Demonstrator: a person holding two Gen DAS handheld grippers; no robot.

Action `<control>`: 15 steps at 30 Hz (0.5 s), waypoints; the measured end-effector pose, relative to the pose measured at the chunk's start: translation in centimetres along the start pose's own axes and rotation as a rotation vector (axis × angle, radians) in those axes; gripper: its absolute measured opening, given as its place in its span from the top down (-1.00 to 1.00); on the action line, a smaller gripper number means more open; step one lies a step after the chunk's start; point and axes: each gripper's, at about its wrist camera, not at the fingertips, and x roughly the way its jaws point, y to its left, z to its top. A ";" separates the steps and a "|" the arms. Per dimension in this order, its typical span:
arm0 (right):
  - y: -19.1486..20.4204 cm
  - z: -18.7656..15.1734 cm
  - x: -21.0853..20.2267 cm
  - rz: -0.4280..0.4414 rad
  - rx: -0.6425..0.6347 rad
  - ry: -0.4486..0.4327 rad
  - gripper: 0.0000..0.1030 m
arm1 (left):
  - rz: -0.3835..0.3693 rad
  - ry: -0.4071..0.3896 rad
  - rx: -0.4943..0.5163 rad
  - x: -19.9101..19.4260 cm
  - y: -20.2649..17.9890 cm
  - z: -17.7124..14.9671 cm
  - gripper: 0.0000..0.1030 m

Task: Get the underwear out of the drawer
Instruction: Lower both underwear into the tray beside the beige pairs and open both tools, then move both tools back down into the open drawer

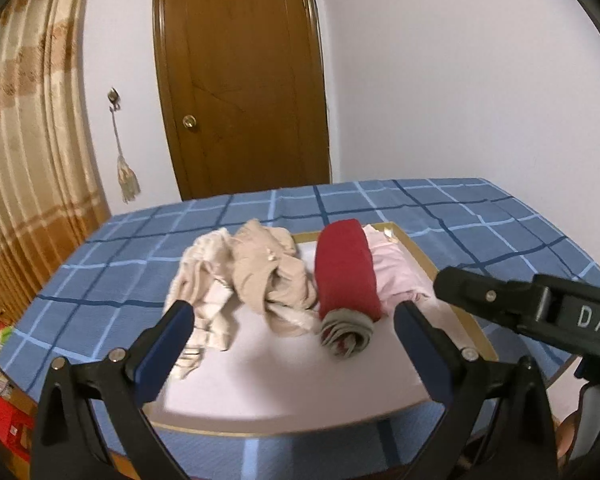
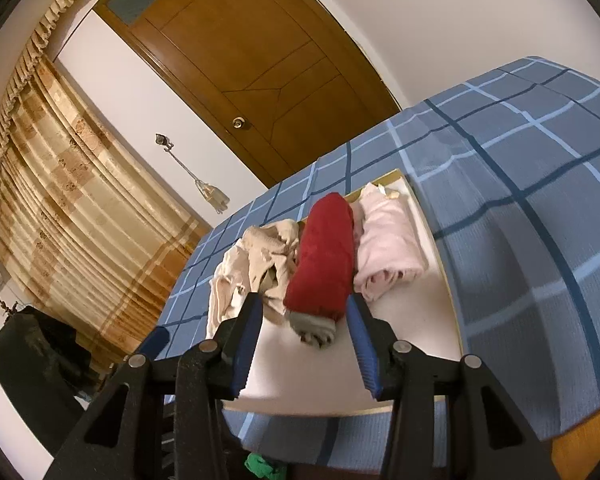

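Left gripper (image 1: 294,334): jaws spread wide, nothing between.
Right gripper (image 2: 306,340): jaws part open, pads clear of cloth.
Red roll (image 1: 346,270): just ahead of both grippers, lying in the drawer (image 1: 452,280).
Pink roll (image 2: 388,240): right of red.
Beige underwear (image 1: 260,272): left, spilling over the drawer edge.
Bedspread (image 1: 460,216): beyond, blue check.

Drawer (image 1: 456,280) on bed (image 1: 440,208); inside, left to right (touching): crumpled underwear (image 1: 256,276), rolled underwear (image 1: 346,268), folded underwear (image 1: 394,268).
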 end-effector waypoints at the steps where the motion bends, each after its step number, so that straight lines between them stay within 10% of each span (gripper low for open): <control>1: 0.0 -0.3 -0.3 0.000 -0.002 -0.001 0.09 | 0.008 -0.012 0.007 -0.4 0.1 -0.2 -0.98; 15: 1.2 -4.7 -4.1 0.017 -0.048 0.003 0.09 | -0.003 -0.036 0.027 -5.3 1.0 -3.6 -0.99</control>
